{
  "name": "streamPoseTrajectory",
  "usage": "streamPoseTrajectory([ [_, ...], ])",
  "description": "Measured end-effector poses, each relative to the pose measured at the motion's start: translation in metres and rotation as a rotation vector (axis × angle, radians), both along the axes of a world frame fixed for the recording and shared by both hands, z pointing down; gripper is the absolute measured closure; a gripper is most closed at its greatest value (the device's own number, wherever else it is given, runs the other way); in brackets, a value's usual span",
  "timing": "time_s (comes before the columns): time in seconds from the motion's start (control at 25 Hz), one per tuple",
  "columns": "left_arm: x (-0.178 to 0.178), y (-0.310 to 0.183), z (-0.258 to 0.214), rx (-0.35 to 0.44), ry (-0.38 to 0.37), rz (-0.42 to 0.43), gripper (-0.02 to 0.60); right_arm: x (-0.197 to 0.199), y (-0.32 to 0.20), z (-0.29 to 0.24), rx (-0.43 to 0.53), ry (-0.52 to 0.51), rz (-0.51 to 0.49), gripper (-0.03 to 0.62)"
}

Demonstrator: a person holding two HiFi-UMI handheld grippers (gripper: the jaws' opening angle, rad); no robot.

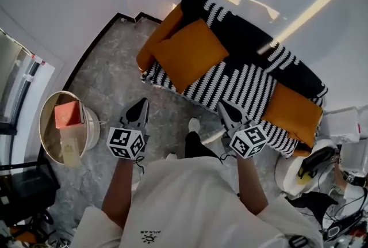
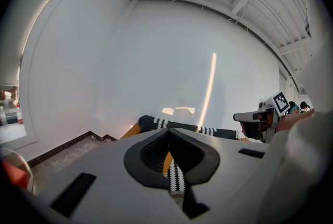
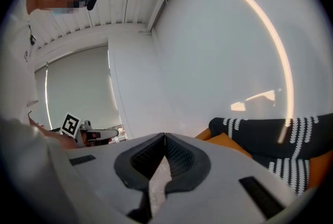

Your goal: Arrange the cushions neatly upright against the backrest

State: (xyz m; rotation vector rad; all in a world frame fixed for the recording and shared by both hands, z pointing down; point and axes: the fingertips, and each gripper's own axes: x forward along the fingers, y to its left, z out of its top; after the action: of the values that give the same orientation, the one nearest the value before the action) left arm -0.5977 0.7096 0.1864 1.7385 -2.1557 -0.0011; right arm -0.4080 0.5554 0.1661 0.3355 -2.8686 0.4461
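Observation:
A black-and-white striped sofa (image 1: pixel 241 83) stands ahead of me against the white wall. One orange cushion (image 1: pixel 190 54) lies flat on the left of the seat. A second orange cushion (image 1: pixel 156 34) leans at the left arm. Another orange cushion (image 1: pixel 290 111) lies at the right end. My left gripper (image 1: pixel 140 105) and right gripper (image 1: pixel 225 106) hover over the floor in front of the sofa, both shut and empty, touching nothing. In the left gripper view the shut left gripper (image 2: pixel 167 132) points at the sofa backrest (image 2: pixel 200 129). In the right gripper view the shut right gripper (image 3: pixel 165 137) faces the wall, with an orange cushion (image 3: pixel 229 143) to its right.
A round side table (image 1: pixel 47 109) with a red box (image 1: pixel 68 114) on it stands to my left on the grey marble floor (image 1: pixel 109 80). White equipment and cables (image 1: pixel 336 160) crowd the right side beside the sofa's end.

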Motion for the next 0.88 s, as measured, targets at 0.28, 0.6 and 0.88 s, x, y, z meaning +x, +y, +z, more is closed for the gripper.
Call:
streamPoseTrajectory([
  [0.28,-0.02,-0.09,-0.002,-0.027,0.007,-0.012,0.563,-0.014,-0.091,0.011,-0.024,0.034,-0.024,0.571],
  [0.6,-0.033,-0.178,0.003,-0.04,0.007,-0.051,0.563,-0.038,-0.193,0.028,-0.032,0.072,-0.067,0.571],
  [0.88,-0.058,-0.204,0.024,-0.085,0.031,-0.121,0.563,-0.073,-0.24,0.042,-0.031,0.104,-0.115,0.571],
])
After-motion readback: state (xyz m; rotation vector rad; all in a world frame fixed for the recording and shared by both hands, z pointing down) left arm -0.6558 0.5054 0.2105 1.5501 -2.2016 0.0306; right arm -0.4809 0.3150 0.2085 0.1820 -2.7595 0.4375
